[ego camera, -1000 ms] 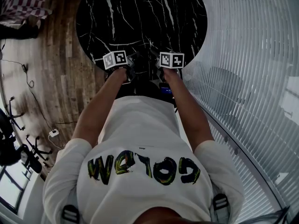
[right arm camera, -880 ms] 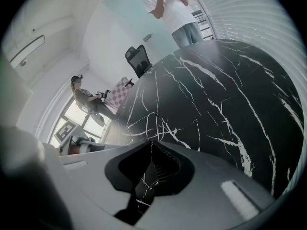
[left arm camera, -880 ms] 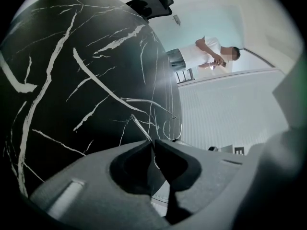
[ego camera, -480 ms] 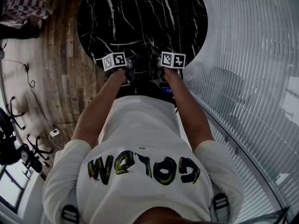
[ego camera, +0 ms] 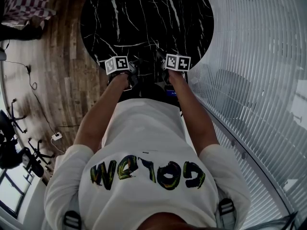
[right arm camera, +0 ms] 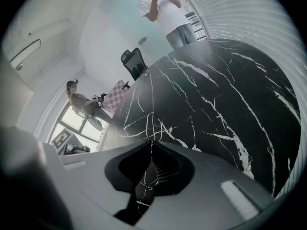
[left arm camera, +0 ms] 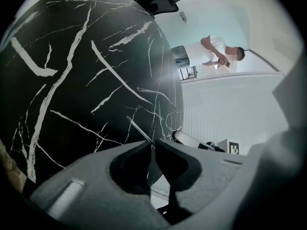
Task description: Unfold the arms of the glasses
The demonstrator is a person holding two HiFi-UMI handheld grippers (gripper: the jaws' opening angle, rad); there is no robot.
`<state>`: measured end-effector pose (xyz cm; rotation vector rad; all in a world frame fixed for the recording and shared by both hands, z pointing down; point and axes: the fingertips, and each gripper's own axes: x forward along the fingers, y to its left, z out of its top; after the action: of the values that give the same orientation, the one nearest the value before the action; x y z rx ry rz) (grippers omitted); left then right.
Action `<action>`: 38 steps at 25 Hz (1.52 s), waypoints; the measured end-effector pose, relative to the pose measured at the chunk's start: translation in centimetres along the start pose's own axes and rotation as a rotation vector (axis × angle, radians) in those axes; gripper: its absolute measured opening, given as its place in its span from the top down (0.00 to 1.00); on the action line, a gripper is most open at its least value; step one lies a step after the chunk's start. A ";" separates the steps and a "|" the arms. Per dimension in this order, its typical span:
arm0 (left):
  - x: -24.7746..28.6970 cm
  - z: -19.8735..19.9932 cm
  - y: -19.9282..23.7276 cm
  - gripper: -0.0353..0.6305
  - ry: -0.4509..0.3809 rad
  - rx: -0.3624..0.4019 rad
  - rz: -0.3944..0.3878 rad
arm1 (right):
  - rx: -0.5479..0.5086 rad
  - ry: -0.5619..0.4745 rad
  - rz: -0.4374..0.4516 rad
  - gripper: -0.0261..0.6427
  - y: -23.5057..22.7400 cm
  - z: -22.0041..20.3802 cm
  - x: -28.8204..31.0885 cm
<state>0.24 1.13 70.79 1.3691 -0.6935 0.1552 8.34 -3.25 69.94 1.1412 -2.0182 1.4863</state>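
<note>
The glasses (right arm camera: 149, 128) hang just above the near edge of the black marble worktop (ego camera: 144, 13). The left hand-held gripper (left arm camera: 153, 145) is pinched shut on one thin arm (left arm camera: 138, 128). The right hand-held gripper (right arm camera: 152, 143) is closed, seemingly on the wire frame. Swinging the arm too hard could strain the hinge, or the thin wire could slip free and drop. Only the left gripper view shows the arm plainly. The head view shows how near the grippers stand.

Black marble table (ego camera: 144, 13) — wood floor (ego camera: 62, 80) and ribbed wall (ego camera: 249, 56) beside it.
</note>
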 end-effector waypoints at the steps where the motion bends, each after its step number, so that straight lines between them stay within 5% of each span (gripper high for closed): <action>1: 0.0 -0.1 0.0 0.90 0.004 -0.002 0.000 | 0.001 -0.001 -0.002 0.94 0.0 0.0 0.0; 19: 0.0 -2.6 1.2 0.89 0.133 -0.020 0.032 | 0.018 0.008 -0.029 0.94 -0.8 -0.5 0.2; 38: 0.9 -1.6 1.3 0.88 0.123 -0.010 0.011 | -0.083 0.046 -0.061 0.93 -0.9 -0.6 0.4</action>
<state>0.89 2.71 72.27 1.3348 -0.5986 0.2428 8.71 -2.97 70.95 1.1148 -1.9775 1.3739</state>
